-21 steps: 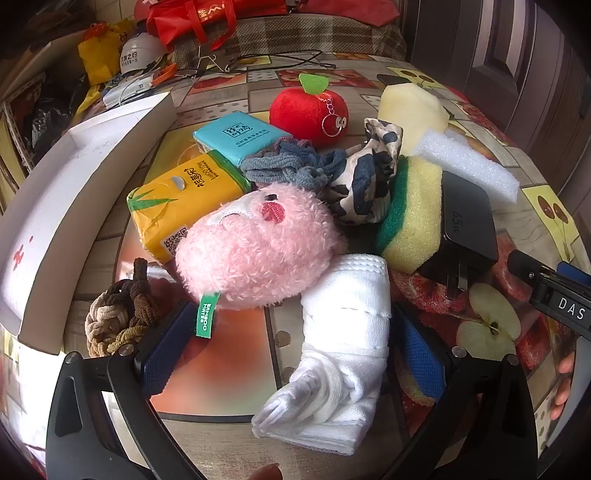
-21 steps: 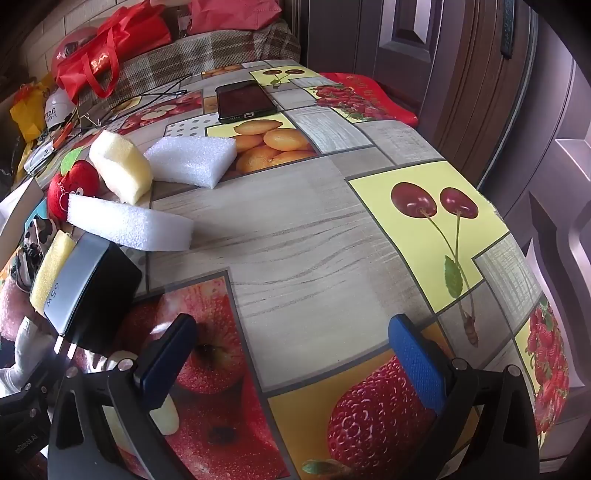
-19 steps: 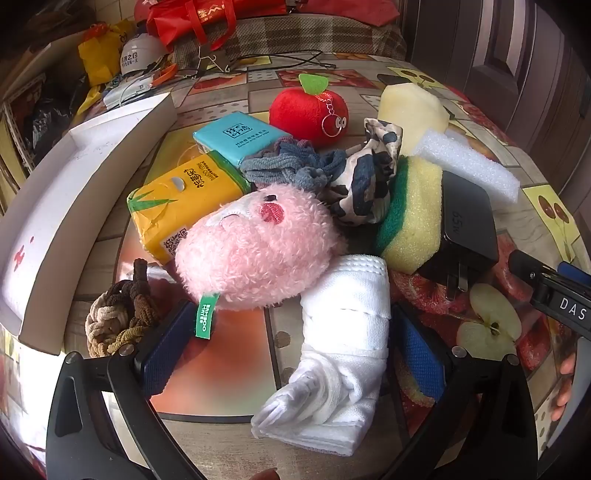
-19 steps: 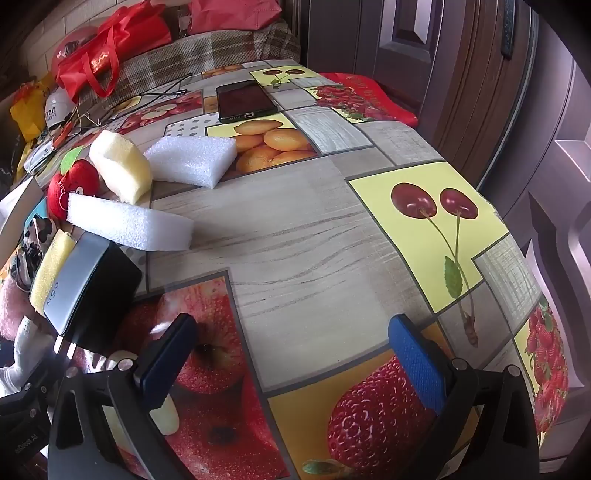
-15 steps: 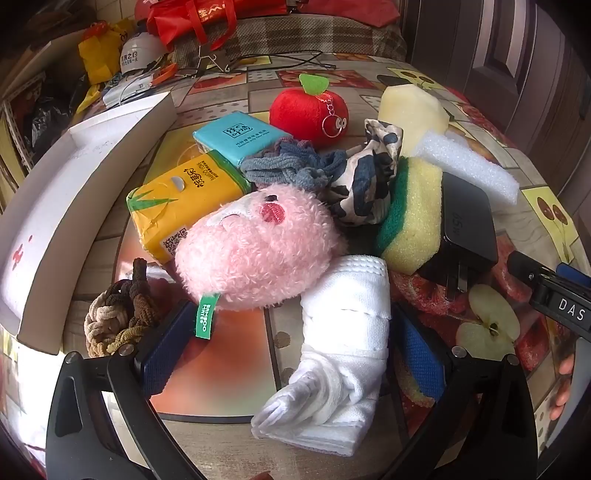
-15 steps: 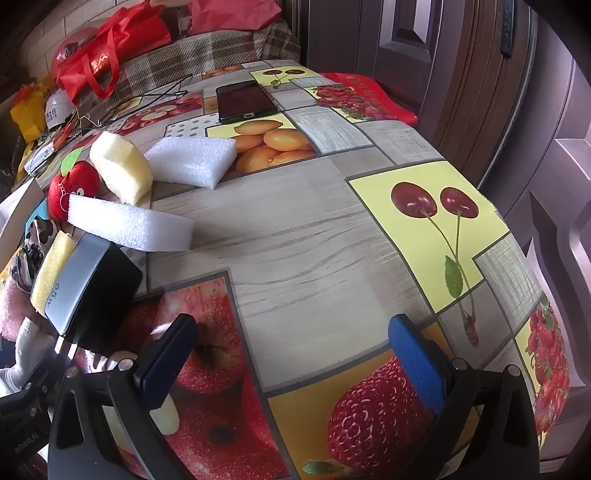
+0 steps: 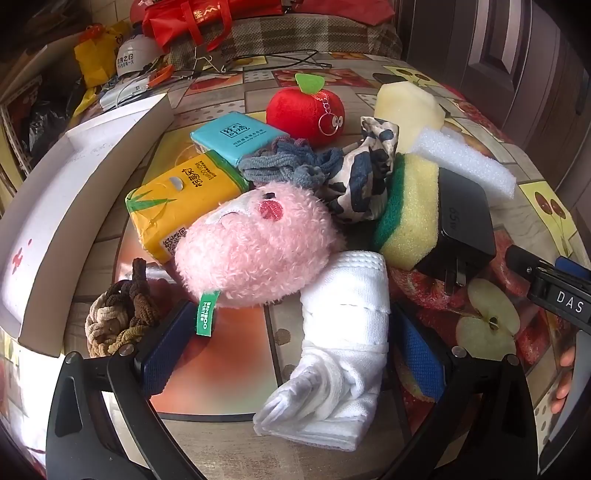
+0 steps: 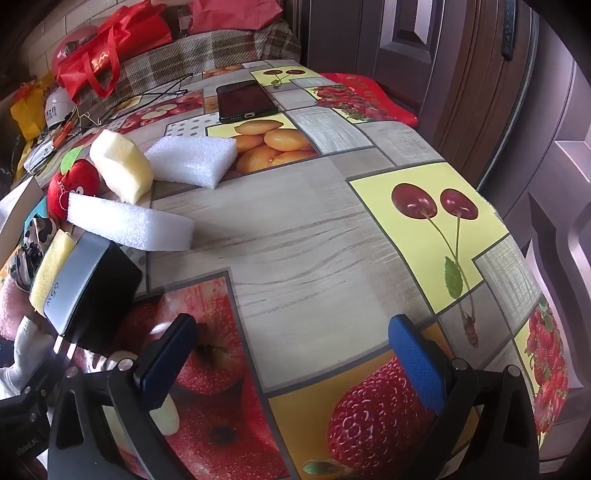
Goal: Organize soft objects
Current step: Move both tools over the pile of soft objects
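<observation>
A heap of soft things lies on the fruit-print table (image 8: 314,236). My left gripper (image 7: 291,350) stands open, its blue pads either side of a rolled white towel (image 7: 340,332) without pressing it. Just beyond lies a pink plush (image 7: 255,251), then grey and spotted cloths (image 7: 354,177), a yellow-green sponge (image 7: 410,206), a red plush apple (image 7: 303,110) and two tissue packs (image 7: 184,199). A knotted rope ball (image 7: 118,314) sits left of the left pad. My right gripper (image 8: 291,354) hangs open over bare table. White foam blocks (image 8: 129,221) and a pale sponge (image 8: 122,170) lie to its far left.
A white cardboard box (image 7: 66,206) stands along the left. A black charger (image 7: 461,229) leans on the sponge. A phone (image 8: 243,99) lies at the far side of the table. Red bags (image 7: 207,14) and clutter sit behind. A dark door (image 8: 480,74) rises on the right.
</observation>
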Available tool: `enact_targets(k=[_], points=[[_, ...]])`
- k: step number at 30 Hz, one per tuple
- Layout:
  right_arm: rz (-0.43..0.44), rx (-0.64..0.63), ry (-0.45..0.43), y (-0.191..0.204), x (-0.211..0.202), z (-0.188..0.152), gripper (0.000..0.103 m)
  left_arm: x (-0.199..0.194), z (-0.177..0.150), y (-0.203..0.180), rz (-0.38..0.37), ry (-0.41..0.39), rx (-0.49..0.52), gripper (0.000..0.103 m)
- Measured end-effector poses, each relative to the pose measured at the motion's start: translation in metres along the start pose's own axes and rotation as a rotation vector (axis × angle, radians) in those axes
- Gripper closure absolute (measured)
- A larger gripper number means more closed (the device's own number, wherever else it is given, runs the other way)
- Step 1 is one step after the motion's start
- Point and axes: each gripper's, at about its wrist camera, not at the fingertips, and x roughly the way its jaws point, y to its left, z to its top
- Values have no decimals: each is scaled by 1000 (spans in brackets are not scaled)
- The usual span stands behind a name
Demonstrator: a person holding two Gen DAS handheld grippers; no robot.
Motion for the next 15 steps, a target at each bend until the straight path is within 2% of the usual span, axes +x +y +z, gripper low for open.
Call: enact_targets(k=[7,10,13,15], points=[[6,7,-4,-1,1,1,0,-1,-3,-3,-7,-1,0,0],[20,18,-10,-4,-1,2,0,-8,-7,-7,-56,-5,40,0],[73,42,-33,-10,-8,1,0,-33,-14,-3,-137,-84,40,0],[122,61,-66,-16,-17,1,0,-58,-17,4,-149,-173,57,0]])
